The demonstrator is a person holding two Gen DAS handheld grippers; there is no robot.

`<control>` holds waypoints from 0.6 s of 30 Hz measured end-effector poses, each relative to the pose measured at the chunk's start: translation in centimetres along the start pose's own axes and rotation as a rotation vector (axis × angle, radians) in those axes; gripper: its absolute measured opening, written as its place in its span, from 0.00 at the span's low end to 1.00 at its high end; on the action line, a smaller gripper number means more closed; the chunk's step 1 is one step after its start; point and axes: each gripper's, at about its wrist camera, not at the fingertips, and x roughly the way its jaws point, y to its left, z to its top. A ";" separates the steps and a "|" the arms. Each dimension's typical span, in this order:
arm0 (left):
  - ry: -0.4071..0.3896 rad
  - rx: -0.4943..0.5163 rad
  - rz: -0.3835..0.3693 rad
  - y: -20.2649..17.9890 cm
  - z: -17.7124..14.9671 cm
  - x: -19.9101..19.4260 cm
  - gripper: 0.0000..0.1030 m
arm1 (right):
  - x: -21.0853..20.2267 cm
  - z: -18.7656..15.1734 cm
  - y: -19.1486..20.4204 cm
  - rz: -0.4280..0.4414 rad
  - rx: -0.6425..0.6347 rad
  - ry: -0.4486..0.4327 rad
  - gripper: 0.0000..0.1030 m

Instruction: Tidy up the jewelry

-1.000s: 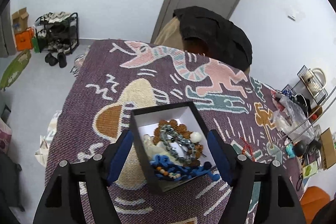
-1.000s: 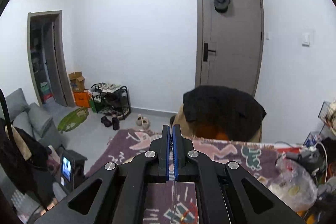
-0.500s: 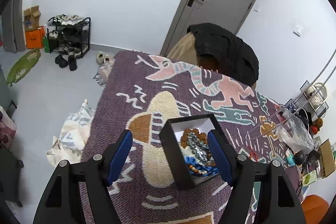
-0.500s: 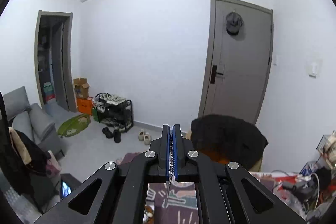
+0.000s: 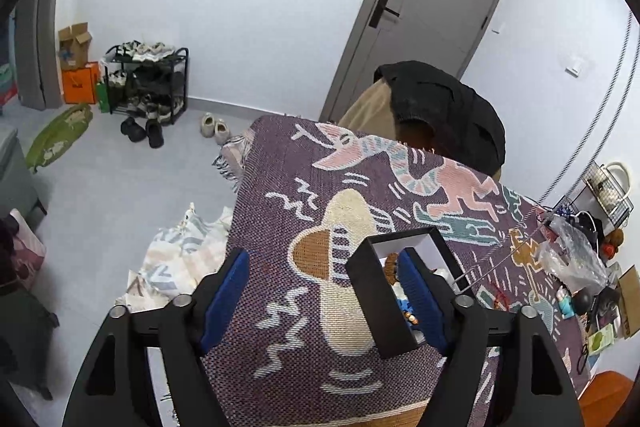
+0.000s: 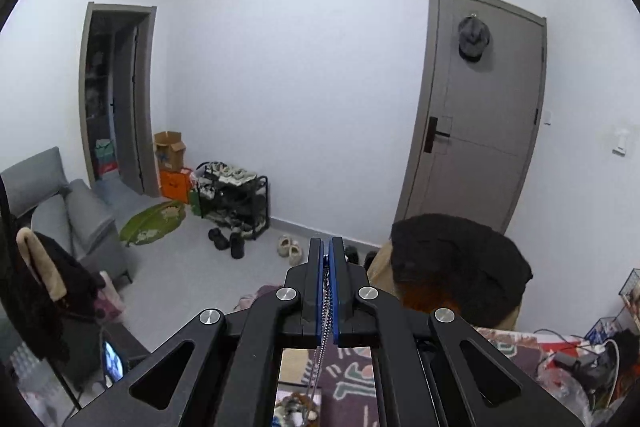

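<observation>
The right gripper (image 6: 326, 251) has its jaws clenched on a thin silver chain (image 6: 325, 311), which hangs straight down between the blue pads and drops toward the desk (image 5: 320, 155) below. In the left wrist view the same chain runs as a long slanted line from high on the right edge down to the right wall of the black box (image 5: 374, 291), so its long axis is close to vertical, with the low end at or just over the box; whether that end already rests inside cannot be told. The right gripper sits well above the box, looking out at the far wall and door (image 6: 480, 131) rather than down.

The left gripper (image 5: 324, 291) is released, jaws spread wide. Its right pad lies over the box's open top and its left pad stands over the patterned cloth to the left, so the box's left wall lies between the pads without being touched, as far as can be seen. The box stands open side up on the desk, its long axis running near to far, white lining showing at the far end and beaded bracelets (image 5: 394, 263) partly hidden behind the pad.

The coming move likely depends on the chain staying directly above the box opening, so a straight descent would pile it inside. The left gripper is the nearer one for steadying the box.
</observation>
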 end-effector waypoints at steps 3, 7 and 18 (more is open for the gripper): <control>-0.018 0.007 0.003 0.2 0.0 -0.5 0.85 | 1.7 -1.2 0.4 0.015 0.005 0.037 0.03; -0.030 0.002 -0.002 0.7 0.1 -1.0 0.86 | 4.4 -3.6 1.0 0.029 0.010 0.106 0.03; -0.052 -0.041 0.028 1.9 0.3 -1.3 0.86 | 10.3 -11.2 1.4 0.065 0.038 0.295 0.03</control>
